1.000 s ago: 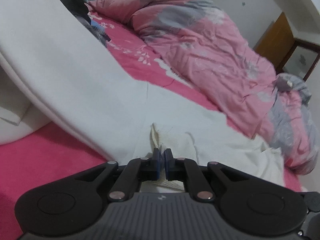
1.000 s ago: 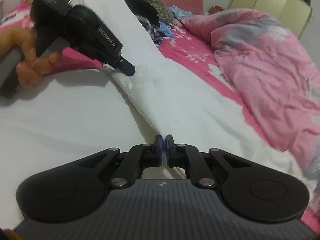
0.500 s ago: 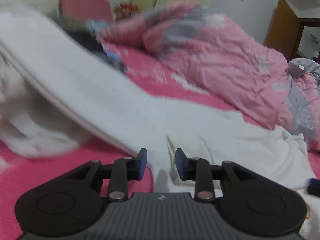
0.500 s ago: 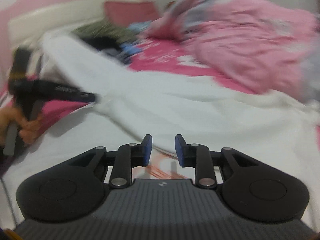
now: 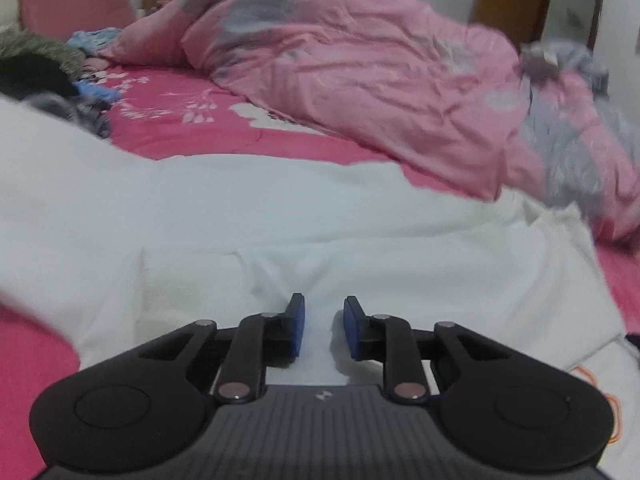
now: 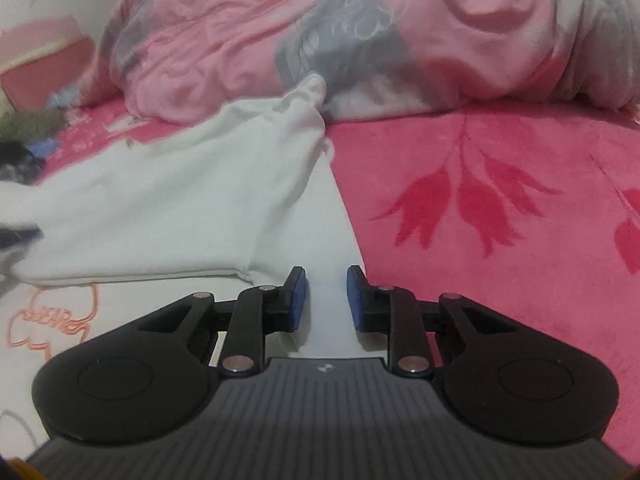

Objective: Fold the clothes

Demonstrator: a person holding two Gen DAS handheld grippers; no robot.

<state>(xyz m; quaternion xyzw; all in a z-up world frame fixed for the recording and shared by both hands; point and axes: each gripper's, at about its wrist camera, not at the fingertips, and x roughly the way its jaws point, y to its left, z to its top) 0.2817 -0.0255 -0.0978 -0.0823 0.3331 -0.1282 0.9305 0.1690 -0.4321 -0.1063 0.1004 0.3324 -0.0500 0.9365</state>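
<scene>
The left gripper (image 5: 324, 328) hangs low over a white garment (image 5: 280, 220) with its two blue-padded fingers (image 5: 298, 326) set apart, a clear gap between them and nothing in it. Whether the fingertips touch the cloth below cannot be told. The right gripper (image 6: 327, 298) is likewise spread, its two blue pads (image 6: 354, 298) apart with only white cloth showing through the gap; it holds nothing.

There is one white garment (image 6: 180, 208), spread across the pink bedsheet (image 6: 500, 220). In the left wrist view it fills the middle of the frame from edge to edge, with a folded layer lying over it just ahead of the fingers. In the right wrist view a folded-over part lies on top of the lower layer, its edge ending just beside the left finger, and an orange outline print (image 6: 56, 320) shows on the lower layer at the left. The garment's right edge runs straight up from between the fingers, with bare sheet to its right.

One rumpled pink-and-grey quilt (image 5: 380, 80) lies behind the garment, touching its far edge. One pile of dark and blue clothes (image 5: 52, 80) sits at the far left, and one pink pillow (image 5: 72, 8) stands behind it.
</scene>
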